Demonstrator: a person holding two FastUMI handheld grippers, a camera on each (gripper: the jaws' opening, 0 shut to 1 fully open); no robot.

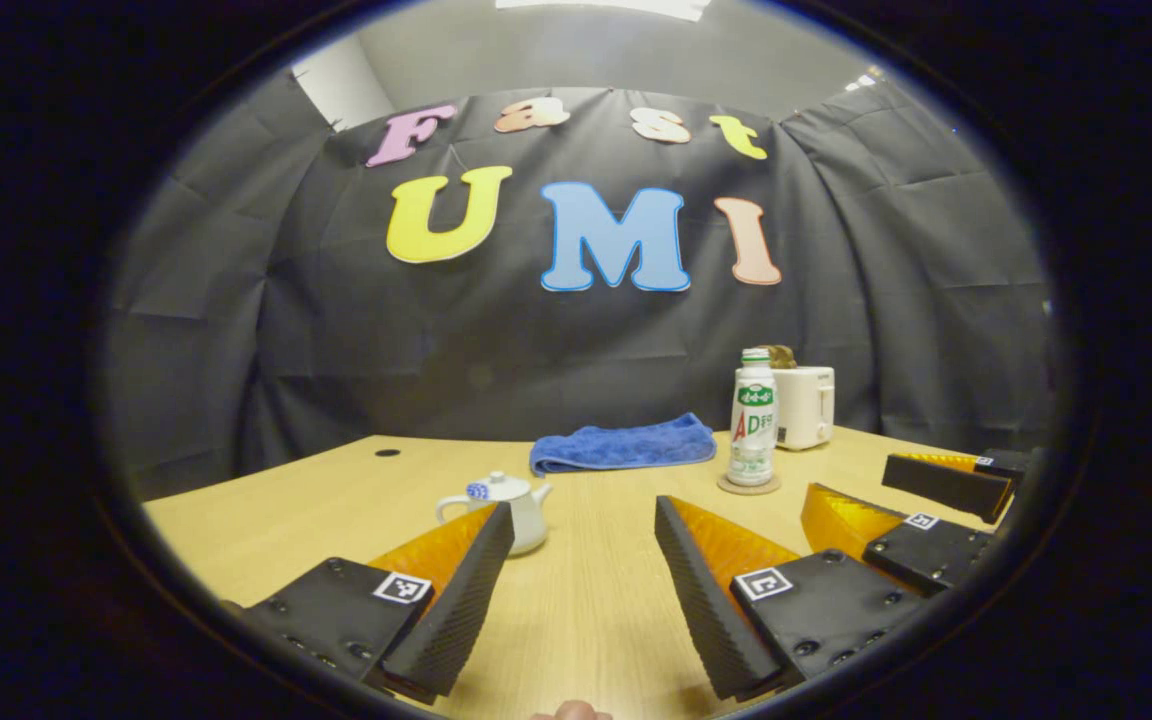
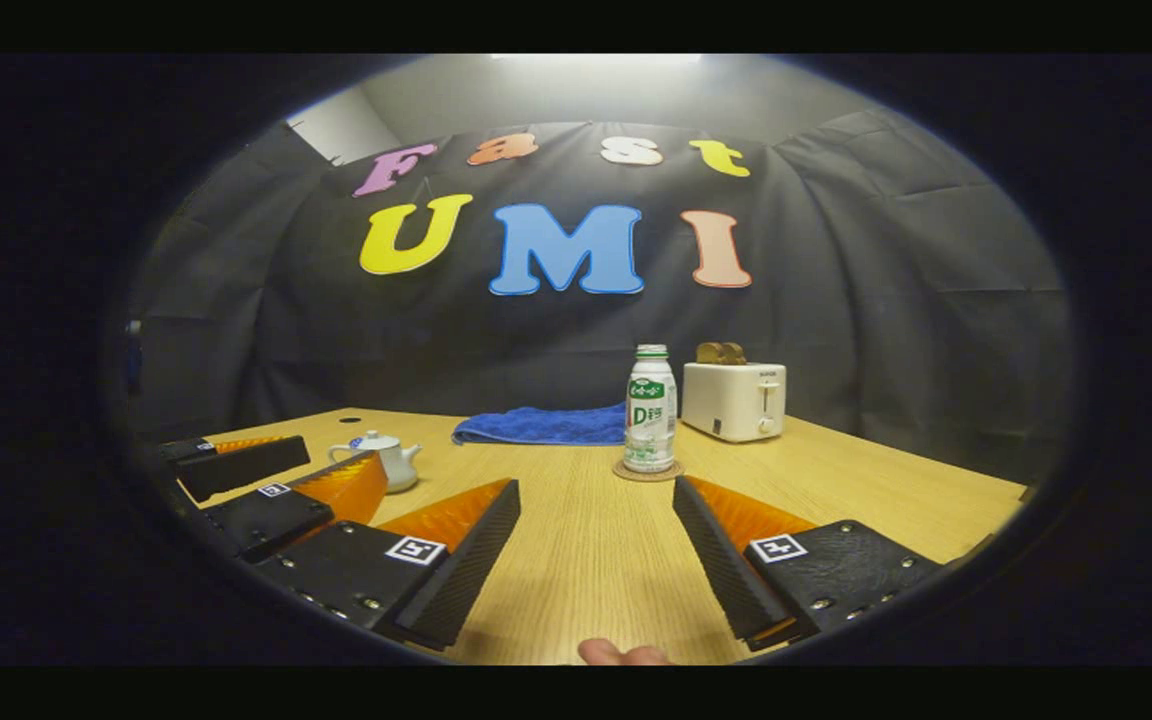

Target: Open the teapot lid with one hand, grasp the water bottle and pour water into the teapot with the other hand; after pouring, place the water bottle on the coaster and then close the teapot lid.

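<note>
Teapot (image 1: pixel 501 508) is sitting lid-on at the table's (image 2: pixel 836 490) left side, just ahead of the left gripper (image 1: pixel 584 585), whose jaws are gaping wide and empty. Water bottle (image 2: pixel 651 409) is standing upright on its coaster (image 2: pixel 647 471), dead ahead of the right gripper (image 2: pixel 596 560), likewise spread and holding nothing. Each hand is lining up with its own target, I'd say, lid first

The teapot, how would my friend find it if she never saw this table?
Start at the wooden table. From the blue towel at the back, come forward and left to the small white teapot. Its spout, handle and knobbed lid set it apart from the tall bottle.
</note>
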